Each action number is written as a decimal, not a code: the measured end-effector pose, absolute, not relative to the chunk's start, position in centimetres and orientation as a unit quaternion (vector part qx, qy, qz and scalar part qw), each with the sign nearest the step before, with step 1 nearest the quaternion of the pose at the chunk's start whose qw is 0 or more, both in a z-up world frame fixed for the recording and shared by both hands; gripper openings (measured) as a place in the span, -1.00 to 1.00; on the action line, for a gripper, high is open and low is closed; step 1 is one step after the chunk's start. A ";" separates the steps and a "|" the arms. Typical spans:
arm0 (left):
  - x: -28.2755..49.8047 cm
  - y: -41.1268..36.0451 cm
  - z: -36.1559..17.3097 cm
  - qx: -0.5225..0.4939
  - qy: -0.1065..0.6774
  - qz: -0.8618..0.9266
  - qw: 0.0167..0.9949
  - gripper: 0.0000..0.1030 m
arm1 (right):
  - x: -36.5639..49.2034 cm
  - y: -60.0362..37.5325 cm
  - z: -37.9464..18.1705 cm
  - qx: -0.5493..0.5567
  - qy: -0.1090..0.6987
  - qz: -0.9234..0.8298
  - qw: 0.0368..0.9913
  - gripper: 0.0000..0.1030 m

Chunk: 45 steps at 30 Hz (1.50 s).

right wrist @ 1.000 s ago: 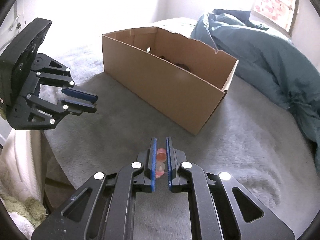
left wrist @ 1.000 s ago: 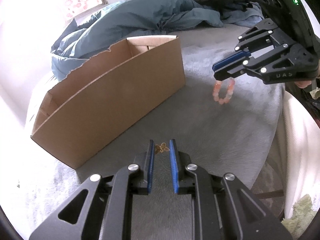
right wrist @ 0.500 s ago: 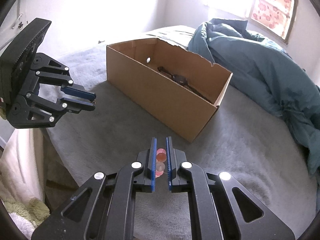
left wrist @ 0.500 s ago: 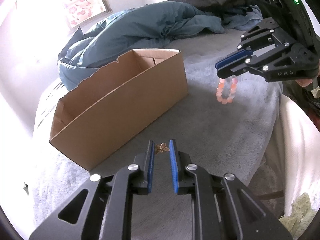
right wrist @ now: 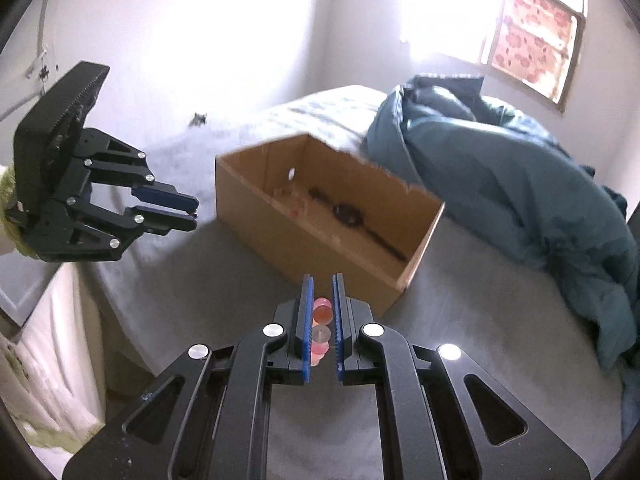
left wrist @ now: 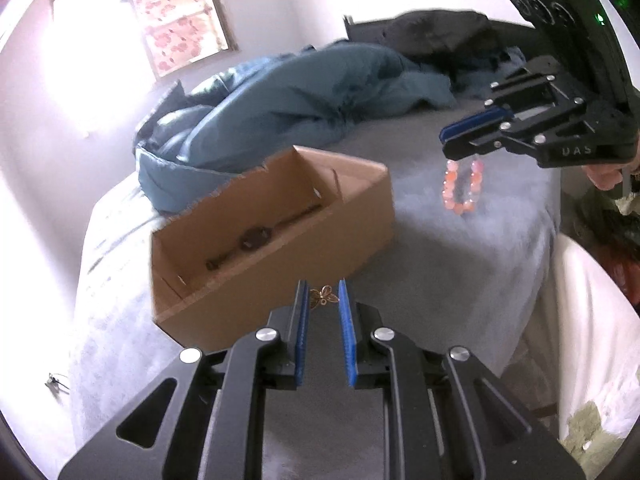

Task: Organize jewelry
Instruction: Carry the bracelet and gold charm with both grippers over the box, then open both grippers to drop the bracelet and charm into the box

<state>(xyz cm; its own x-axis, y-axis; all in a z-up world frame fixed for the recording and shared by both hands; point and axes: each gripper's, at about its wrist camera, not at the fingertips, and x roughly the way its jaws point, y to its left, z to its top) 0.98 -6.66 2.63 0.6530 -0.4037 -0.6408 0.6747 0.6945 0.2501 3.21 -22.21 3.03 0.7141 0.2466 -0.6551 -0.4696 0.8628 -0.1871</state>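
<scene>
The left hand-held gripper (left wrist: 324,300) pinches a small gold filigree butterfly charm (left wrist: 323,297) at its blue pad tips. The right hand-held gripper (right wrist: 322,304) is clamped on a bracelet of glossy pink and orange round beads (left wrist: 461,188), whose loop dangles below it over the grey fuzzy bed (left wrist: 460,264). Ahead of both sits an open cardboard box (left wrist: 320,236) with a torn rim, holding a dark strap-like piece (right wrist: 352,218), blurred and hard to identify. Beyond lies a crumpled teal duvet (right wrist: 500,176)
</scene>
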 end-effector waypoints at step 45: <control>19.7 -5.9 -1.1 0.159 0.450 -0.290 0.830 -0.56 | 25.5 -22.9 -2.5 -0.095 0.455 0.240 0.852 -0.66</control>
<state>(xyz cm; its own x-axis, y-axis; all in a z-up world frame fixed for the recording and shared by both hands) 19.66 -5.91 -1.15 0.4273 -0.3386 -0.8383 0.6246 0.7809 0.0030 25.54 -22.89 -2.48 0.4712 0.3222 -0.8211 -0.4958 0.8666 0.0555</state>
